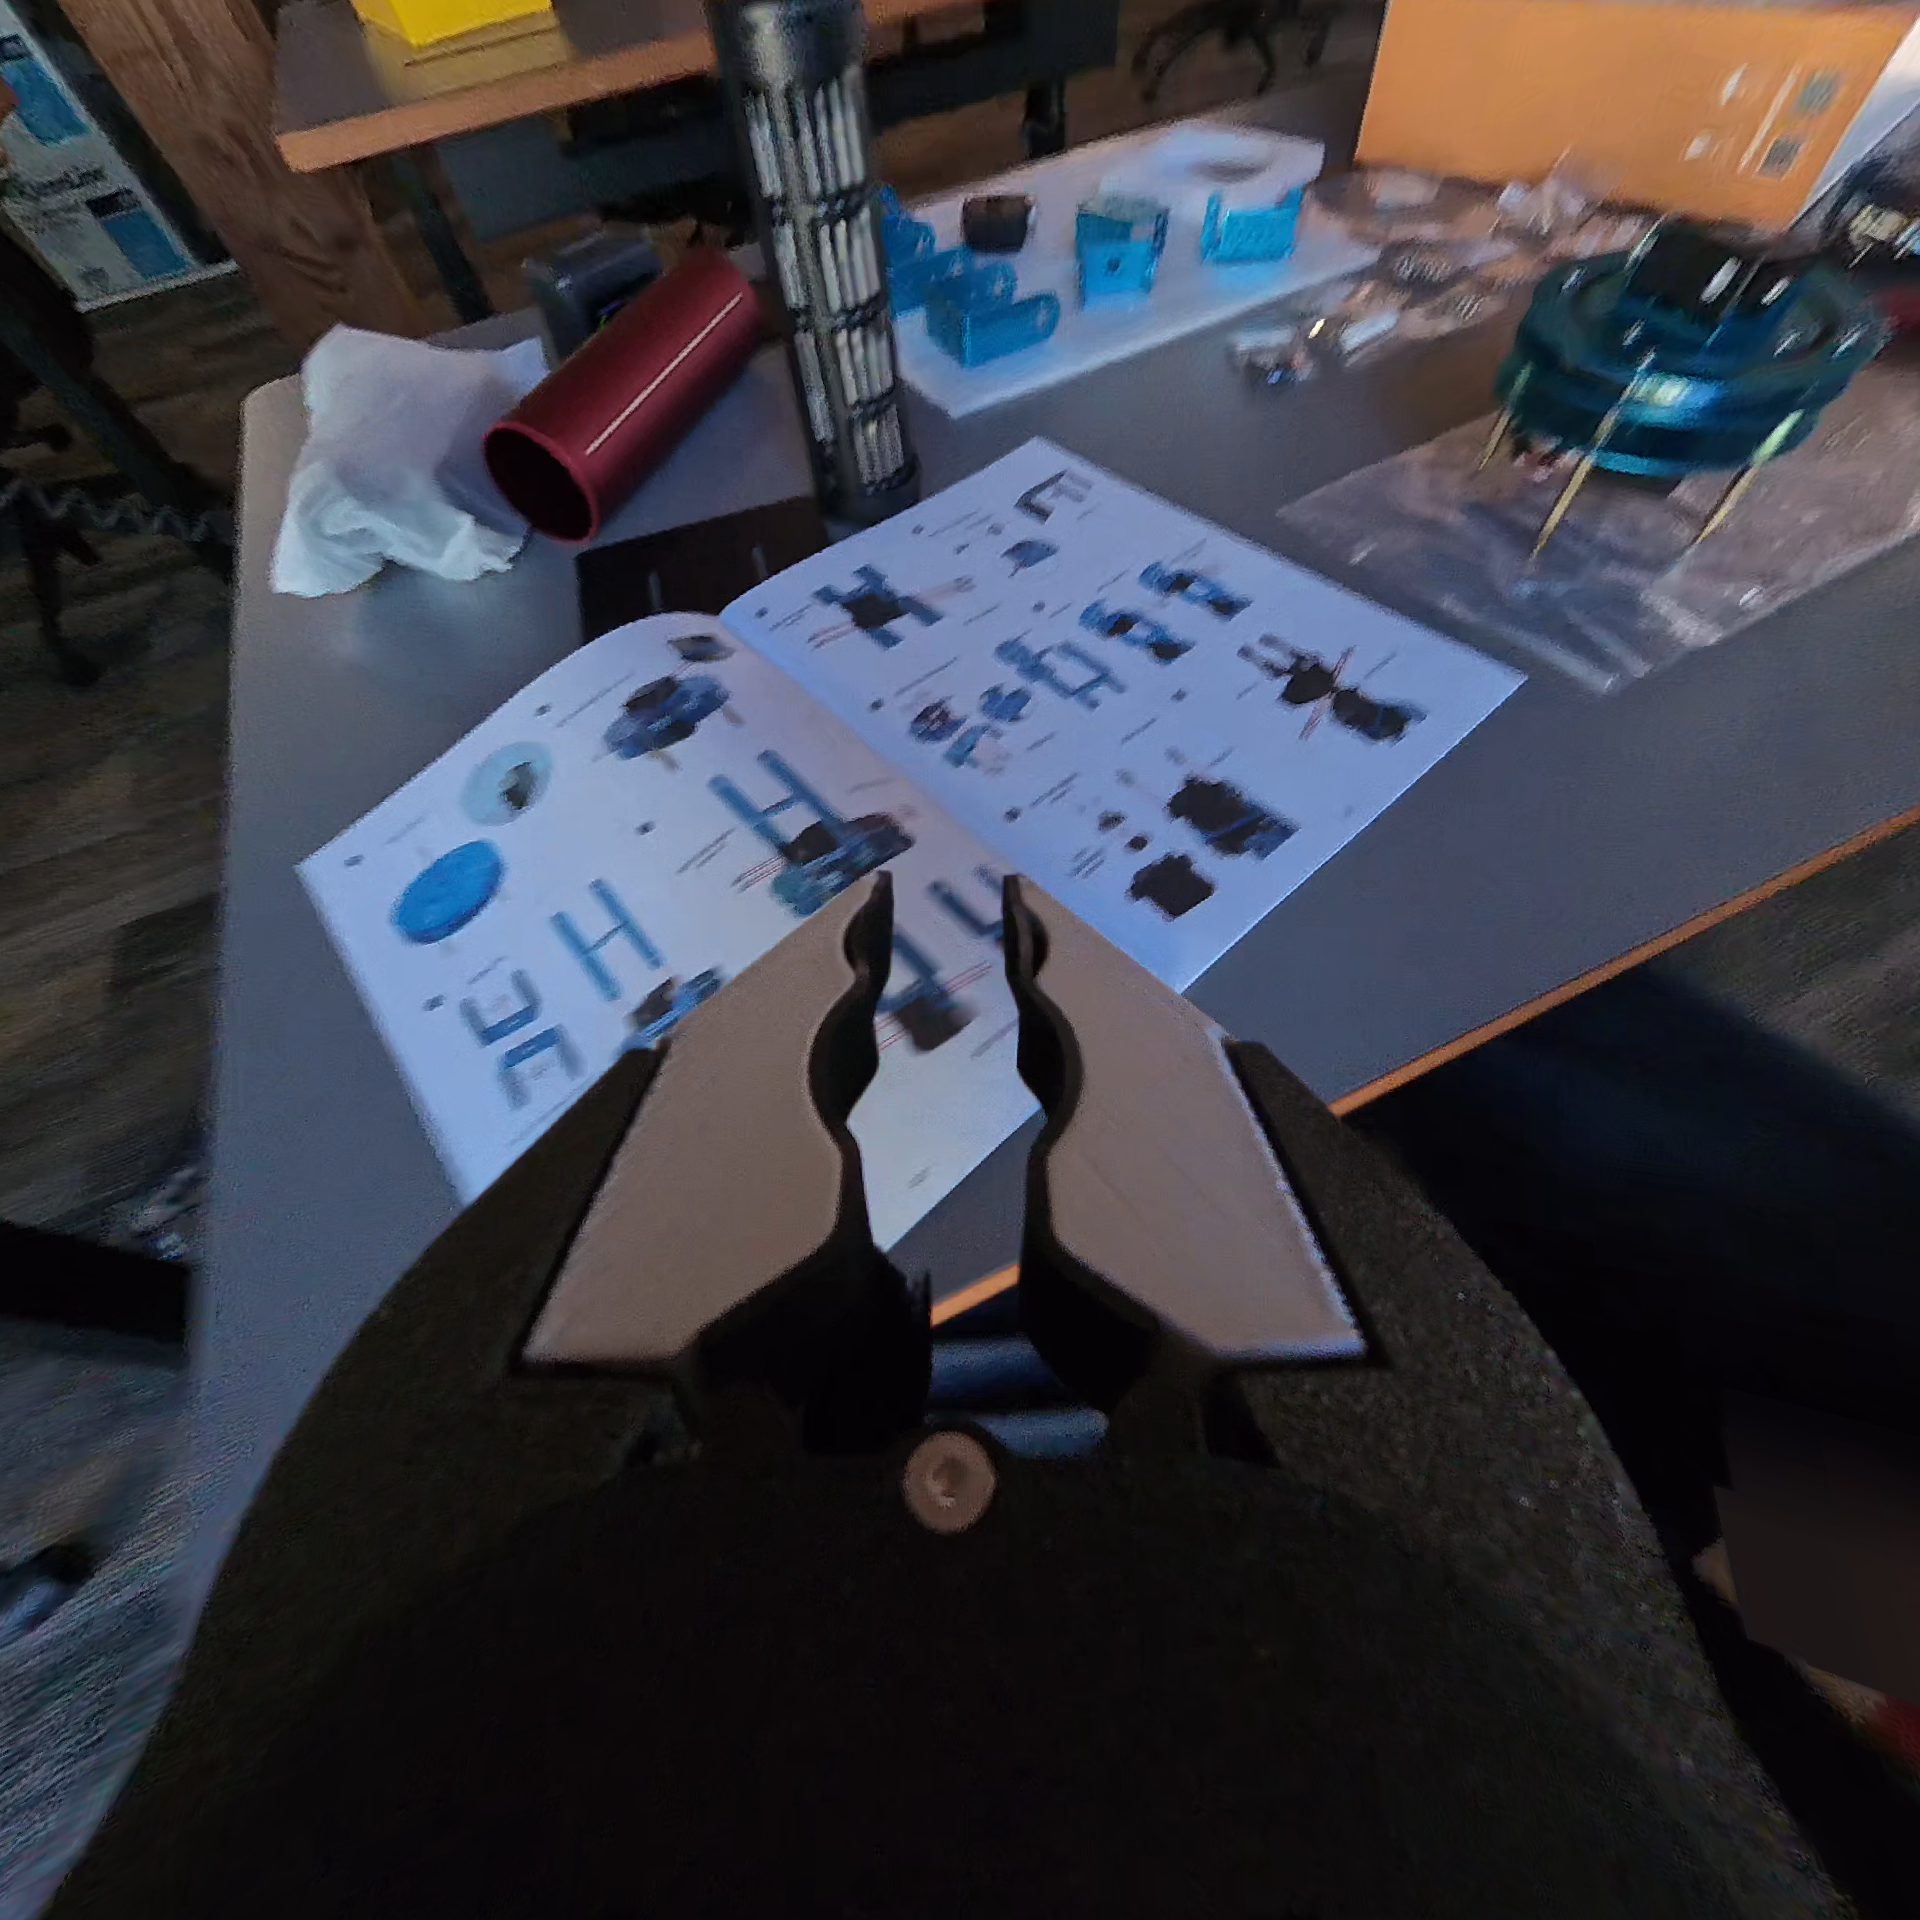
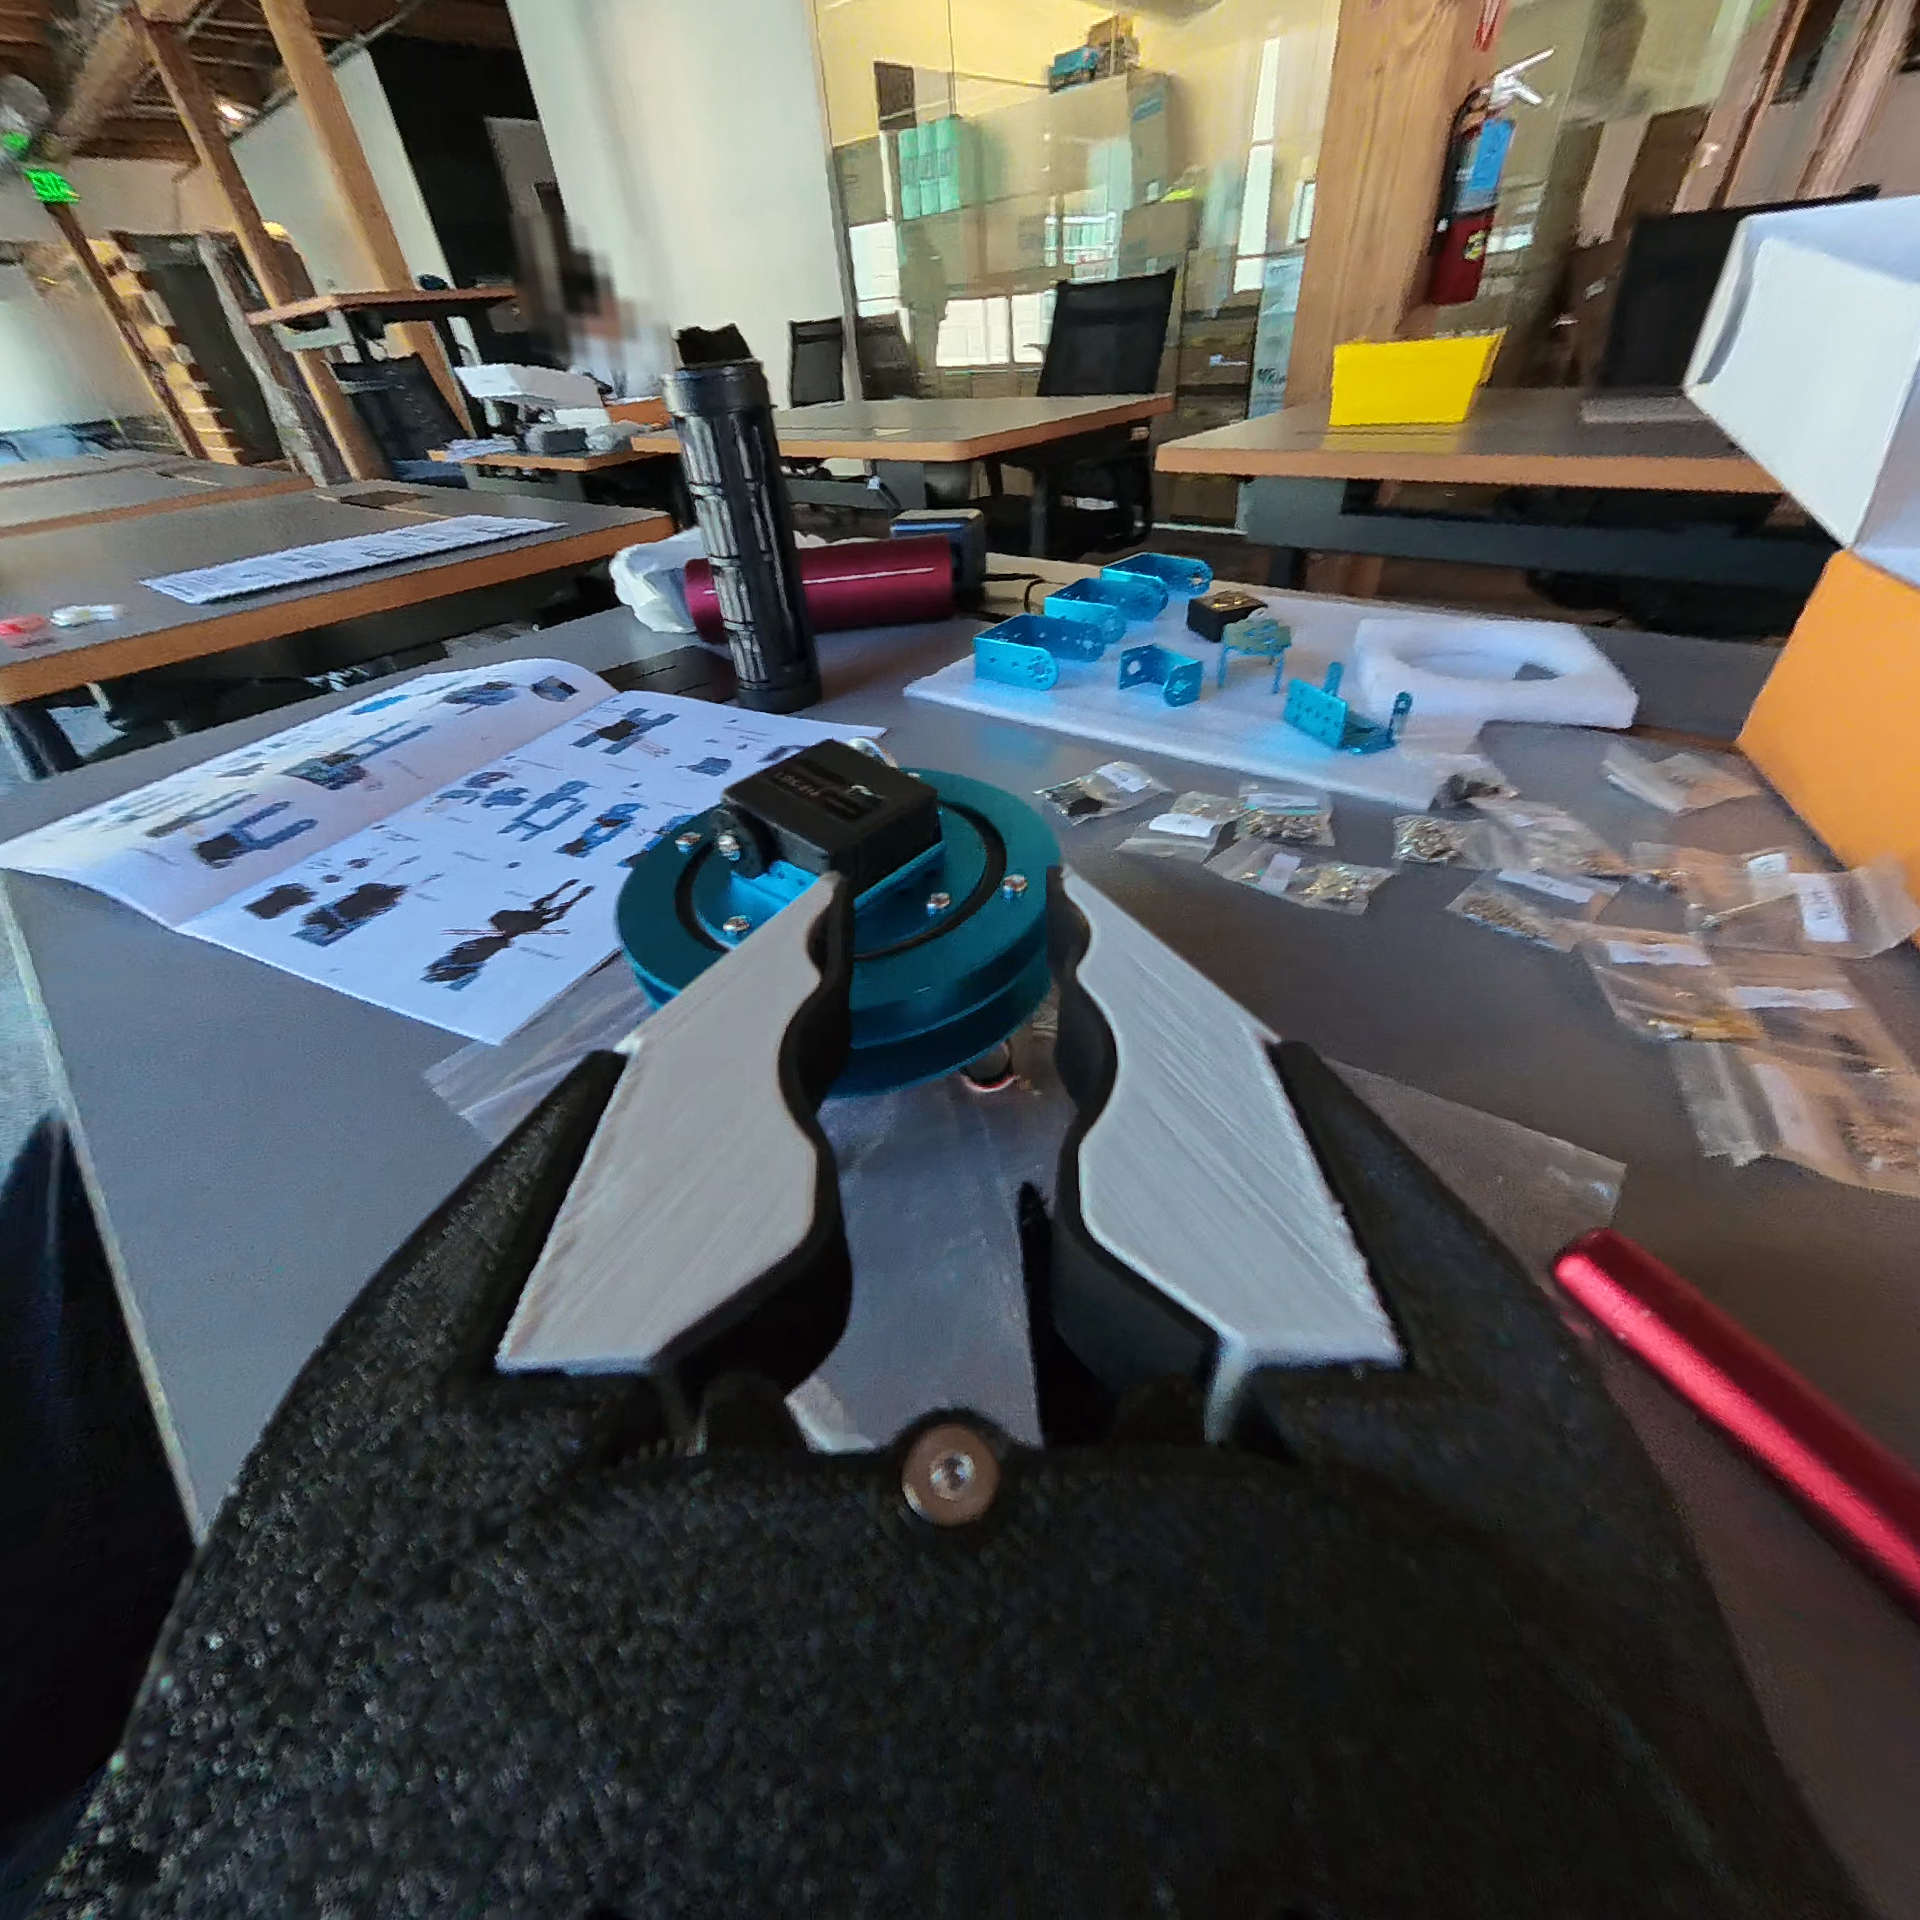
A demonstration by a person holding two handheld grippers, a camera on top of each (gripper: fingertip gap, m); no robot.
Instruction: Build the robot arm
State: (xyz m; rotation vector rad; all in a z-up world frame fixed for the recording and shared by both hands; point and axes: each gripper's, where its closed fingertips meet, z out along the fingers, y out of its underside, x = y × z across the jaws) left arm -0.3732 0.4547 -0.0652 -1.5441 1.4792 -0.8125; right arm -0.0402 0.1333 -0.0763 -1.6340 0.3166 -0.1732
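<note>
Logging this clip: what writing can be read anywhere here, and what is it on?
Open booklet: print is blurred in both views, unreadable.
Black block on the blue disc: small marking, which I do not transcribe.
White labels on the small bags: too small to read.
Green sign and fire extinguisher: both lettered, not transcribed.

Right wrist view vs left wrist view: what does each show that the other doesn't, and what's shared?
Only right: red rod at the near table edge, many small hardware bags, a fire extinguisher on the pillar, right tongs open, flanking the teal round base.

Only left: brass legs under the base, left tongs open above the booklet.

Both: open booklet, black cylinder, maroon tube, blue brackets, teal base.
</note>
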